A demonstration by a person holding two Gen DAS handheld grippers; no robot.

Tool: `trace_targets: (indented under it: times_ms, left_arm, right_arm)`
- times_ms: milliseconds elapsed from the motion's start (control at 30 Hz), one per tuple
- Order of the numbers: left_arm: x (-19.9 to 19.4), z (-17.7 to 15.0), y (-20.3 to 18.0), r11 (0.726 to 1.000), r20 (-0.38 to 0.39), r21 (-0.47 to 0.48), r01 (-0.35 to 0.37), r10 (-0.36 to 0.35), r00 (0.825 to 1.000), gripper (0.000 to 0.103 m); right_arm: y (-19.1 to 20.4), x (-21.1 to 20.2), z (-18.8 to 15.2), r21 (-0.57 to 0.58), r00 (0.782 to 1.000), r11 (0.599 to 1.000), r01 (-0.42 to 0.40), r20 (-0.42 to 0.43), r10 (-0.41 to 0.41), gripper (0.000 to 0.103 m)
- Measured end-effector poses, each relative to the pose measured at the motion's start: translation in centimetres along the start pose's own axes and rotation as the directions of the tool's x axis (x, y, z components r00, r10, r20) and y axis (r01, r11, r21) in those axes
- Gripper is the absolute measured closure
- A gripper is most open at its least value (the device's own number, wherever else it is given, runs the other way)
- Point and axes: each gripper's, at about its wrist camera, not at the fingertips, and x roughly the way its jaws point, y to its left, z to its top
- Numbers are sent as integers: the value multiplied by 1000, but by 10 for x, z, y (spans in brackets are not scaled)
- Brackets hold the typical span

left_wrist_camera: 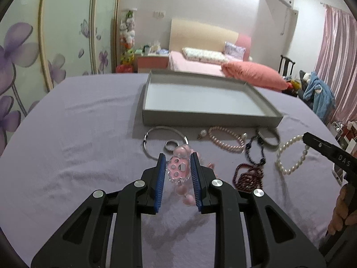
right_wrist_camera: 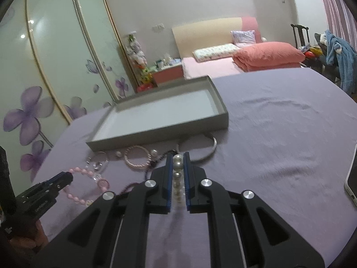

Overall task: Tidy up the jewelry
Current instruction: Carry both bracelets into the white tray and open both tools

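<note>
My left gripper [left_wrist_camera: 177, 159] is shut on the pink bead bracelet [left_wrist_camera: 178, 167], gripping its clear flower charm just above the purple cloth; it also shows in the right wrist view [right_wrist_camera: 89, 174]. My right gripper [right_wrist_camera: 178, 156] is shut on the white pearl bracelet [right_wrist_camera: 177, 167], which also shows in the left wrist view [left_wrist_camera: 290, 154]. An empty grey tray [left_wrist_camera: 209, 117] lies just beyond the jewelry; it also shows in the right wrist view [right_wrist_camera: 156, 131]. Between the two lie a pale pink pearl bracelet [left_wrist_camera: 225, 139], a dark red bead string [left_wrist_camera: 250, 174], silver bangles [left_wrist_camera: 156, 134] and a ring [left_wrist_camera: 170, 144].
The purple-clothed table [left_wrist_camera: 78, 145] ends at a round edge. A white phone [right_wrist_camera: 351, 178] lies at the right edge in the right wrist view. A bed with pink bedding [left_wrist_camera: 200, 64] and a wardrobe [left_wrist_camera: 33, 55] stand behind.
</note>
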Motion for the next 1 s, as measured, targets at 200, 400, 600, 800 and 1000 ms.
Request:
trace_targets:
  times_ms: [200,400,600,800,1000]
  left_arm:
    - [-14,2,-4,1000,62,17,9,-10,998,79]
    - [-17,3,-8,1000,93,28,4,-6,996,79]
    - [-22,10,-9,1000,127,28,-5,1,992,79]
    - [-25,23,-14,999,178,38,-24,17,984,79]
    - [-22,41,-22,997,224,52,-49,36,974,79]
  right_arm:
    - [13,-5,0,-12,999,999,-31,20,31,93]
    - [23,-8,1,-34,998,998,-48,32,49,93]
    - [30,-12,4,-47,996,998,-51,64,54,93]
    - [43,-18,15,-91,990,995,-42,131,54,93]
    - [56,-19,32,-127,976,992,-22,210,48,93]
